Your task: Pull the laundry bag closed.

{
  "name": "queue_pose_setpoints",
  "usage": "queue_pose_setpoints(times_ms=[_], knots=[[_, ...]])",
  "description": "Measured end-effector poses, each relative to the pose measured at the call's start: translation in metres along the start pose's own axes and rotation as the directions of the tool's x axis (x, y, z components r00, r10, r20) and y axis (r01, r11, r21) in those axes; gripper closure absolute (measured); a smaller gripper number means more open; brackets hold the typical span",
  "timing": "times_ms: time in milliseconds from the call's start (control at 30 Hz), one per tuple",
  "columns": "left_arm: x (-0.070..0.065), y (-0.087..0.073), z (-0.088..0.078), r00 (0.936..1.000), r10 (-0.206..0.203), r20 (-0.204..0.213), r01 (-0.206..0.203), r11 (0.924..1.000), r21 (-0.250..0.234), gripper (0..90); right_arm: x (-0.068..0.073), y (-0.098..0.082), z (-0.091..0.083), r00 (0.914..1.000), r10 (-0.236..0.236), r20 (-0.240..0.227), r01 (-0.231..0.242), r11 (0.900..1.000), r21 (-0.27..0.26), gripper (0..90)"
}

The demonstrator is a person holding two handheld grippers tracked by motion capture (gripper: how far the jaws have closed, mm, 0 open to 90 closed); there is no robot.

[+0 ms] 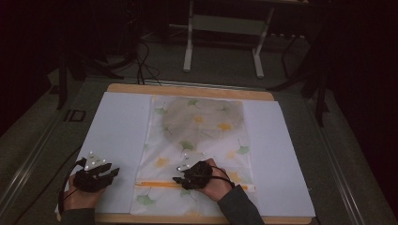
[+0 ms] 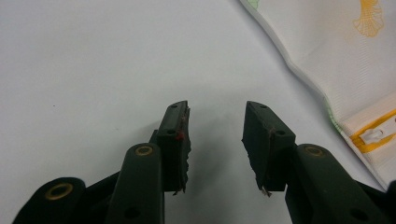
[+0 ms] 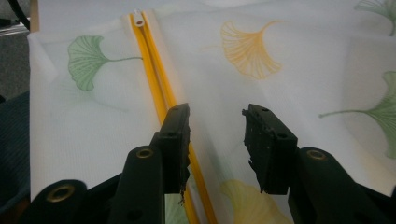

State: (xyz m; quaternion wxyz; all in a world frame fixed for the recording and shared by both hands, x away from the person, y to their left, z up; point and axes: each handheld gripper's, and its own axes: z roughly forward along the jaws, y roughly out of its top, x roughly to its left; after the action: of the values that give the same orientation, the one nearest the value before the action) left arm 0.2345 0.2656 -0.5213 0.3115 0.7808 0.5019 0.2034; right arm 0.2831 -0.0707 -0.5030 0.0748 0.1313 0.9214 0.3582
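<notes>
A white mesh laundry bag [image 1: 199,150] printed with green and yellow ginkgo leaves is laid flat along the middle of a white sheet [image 1: 117,136] that covers the wooden desk [image 1: 187,90]. A yellow zipper [image 1: 159,184] is seen running across the bag near the edge closest to the person, with its white pull [image 3: 138,19] at the end of the track toward the left tool.

The left tool [image 1: 115,172] is held over the bare white sheet, just beside the bag's left edge; in the left gripper view its jaws are seen parted by a clear gap, with nothing between them [image 2: 215,140]. The right tool [image 1: 176,179] is held over the bag at the zipper, the right hand [image 1: 217,183] behind it. In the right gripper view its jaws are likewise parted and empty [image 3: 215,140], one jaw lying over the yellow zipper track and the other over plain mesh. Whether the jaws touch the fabric cannot be told.
</notes>
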Motion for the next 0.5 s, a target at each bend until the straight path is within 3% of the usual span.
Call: queue_pose_setpoints(times_ms=[500], knots=[[-0.001,0.0,0.0,1.0,0.006,-0.001,-0.006,1.0,0.001,60.5,0.011,0.012,0.015,0.9991,-0.021,-0.036,0.021,1.0,-0.011,60.4]])
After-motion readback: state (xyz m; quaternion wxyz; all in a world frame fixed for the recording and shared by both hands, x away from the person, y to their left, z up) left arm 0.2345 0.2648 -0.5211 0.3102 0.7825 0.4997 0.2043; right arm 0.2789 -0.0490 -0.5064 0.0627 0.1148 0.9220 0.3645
